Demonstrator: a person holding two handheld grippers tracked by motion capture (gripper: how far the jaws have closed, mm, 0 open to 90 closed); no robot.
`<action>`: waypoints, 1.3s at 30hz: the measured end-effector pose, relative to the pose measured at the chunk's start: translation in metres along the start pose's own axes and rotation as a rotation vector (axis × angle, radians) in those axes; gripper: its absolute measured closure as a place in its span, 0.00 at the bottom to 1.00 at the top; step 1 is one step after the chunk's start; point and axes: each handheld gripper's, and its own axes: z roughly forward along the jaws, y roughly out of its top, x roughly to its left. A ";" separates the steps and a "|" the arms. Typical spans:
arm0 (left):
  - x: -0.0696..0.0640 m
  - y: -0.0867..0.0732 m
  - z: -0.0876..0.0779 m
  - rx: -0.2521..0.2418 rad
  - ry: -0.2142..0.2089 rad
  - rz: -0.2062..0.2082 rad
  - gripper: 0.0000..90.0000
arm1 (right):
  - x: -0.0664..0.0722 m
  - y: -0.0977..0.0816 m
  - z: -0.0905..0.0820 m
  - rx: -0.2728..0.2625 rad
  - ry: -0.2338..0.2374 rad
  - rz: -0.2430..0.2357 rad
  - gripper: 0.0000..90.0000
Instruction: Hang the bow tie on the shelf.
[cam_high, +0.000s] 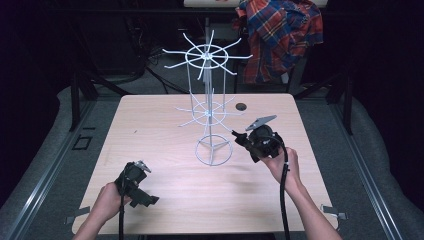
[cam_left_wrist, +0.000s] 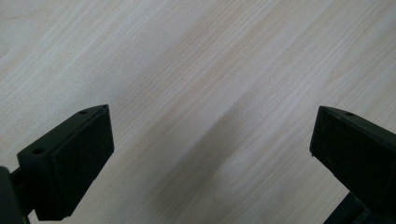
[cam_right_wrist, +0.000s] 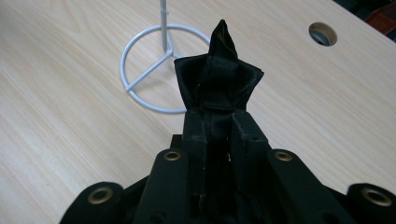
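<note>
1. Right gripper (cam_right_wrist: 219, 70) is clamped tight on a small black cloth (cam_right_wrist: 217, 79); the jaws pinch its lower part and the rest sticks out past the tips in a crumpled bunch ending in a soft point.
2. From above, that gripper (cam_high: 240, 138) sits at the right of the white wire rack (cam_high: 207, 107), tips aimed left toward its pole, near the base ring but apart from it.
3. What counts next, as I judge it: the rack lies ahead and slightly left of my tips, and its prongs (cam_high: 186, 64) are higher than the cloth. Its long axis is the upright pole; the prongs fan out level from two hubs, one low, one at the top.
4. My right hand (cam_high: 281, 165) is clearly the nearer one. Left gripper (cam_high: 141, 187) rests well apart at the near left of the surface (cam_high: 150, 130).
5. Left jaws stand wide with nothing between them, looking down at bare wood (cam_left_wrist: 196, 70).
6. Materials: the cloth is limp, matte, folded on itself, likely to sag once hung. The rack is thin, stiff, painted wire, with a round three-spoked foot (cam_right_wrist: 159, 70); it looks light and could tip if snagged.
7. The surface is pale, smooth wood grain with a round hole (cam_right_wrist: 322, 33) beyond the rack.
8. A plaid shirt (cam_high: 280, 35) hangs behind the surface, out of play.
</note>
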 end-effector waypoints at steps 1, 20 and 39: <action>0.000 0.000 0.000 0.001 0.001 0.001 0.00 | -0.001 0.002 0.000 -0.006 0.005 0.004 0.86; 0.001 -0.001 0.000 -0.003 -0.002 -0.004 0.00 | -0.014 0.019 -0.001 -0.070 0.002 0.058 0.86; 0.001 -0.001 0.000 -0.003 -0.005 -0.003 0.00 | -0.025 0.015 -0.010 -0.099 -0.006 0.097 0.86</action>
